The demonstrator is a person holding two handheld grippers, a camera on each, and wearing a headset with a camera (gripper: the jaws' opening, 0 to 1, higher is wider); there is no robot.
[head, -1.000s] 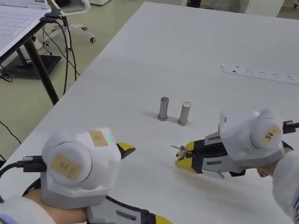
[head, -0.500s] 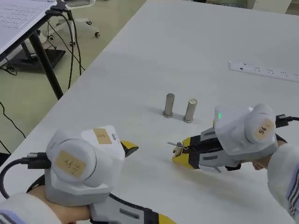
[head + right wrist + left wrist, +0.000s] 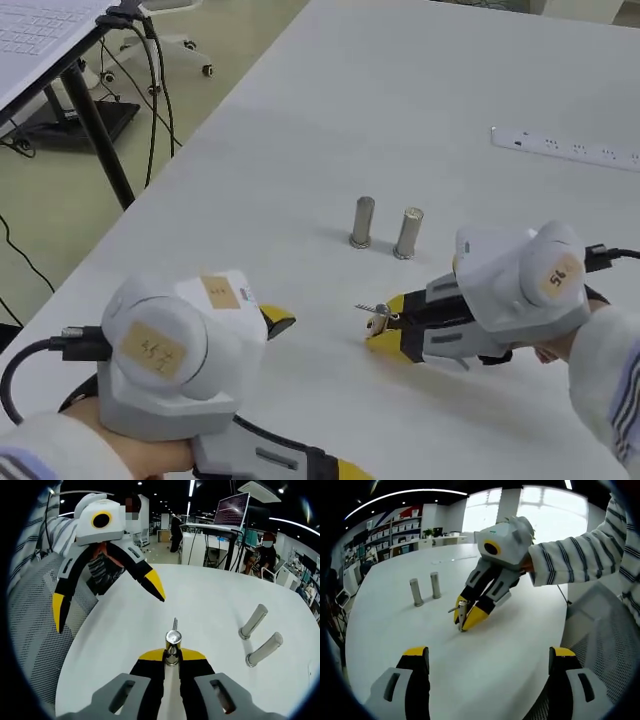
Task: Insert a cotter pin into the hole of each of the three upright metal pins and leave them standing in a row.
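Observation:
Two bare metal pins (image 3: 363, 221) (image 3: 408, 233) stand upright side by side on the white table (image 3: 420, 110). In front of them my right gripper (image 3: 385, 325) is shut on a third metal pin (image 3: 173, 641), held upright close to the tabletop. A thin cotter pin (image 3: 174, 623) juts from that pin's top end. In the left gripper view the held pin (image 3: 462, 614) sits between the right gripper's yellow tips. My left gripper (image 3: 488, 655) is open and holds nothing, at the near left, with one yellow fingertip (image 3: 277, 321) showing past its white body.
A white power strip (image 3: 565, 152) lies at the table's far right. Off the left edge are a stand (image 3: 95, 120) with dangling cables and bare floor. A striped sleeve (image 3: 580, 555) reaches in behind the right gripper.
The right gripper has slid a little to the left with its pin, relative to the two standing pins. The left gripper has stayed put.

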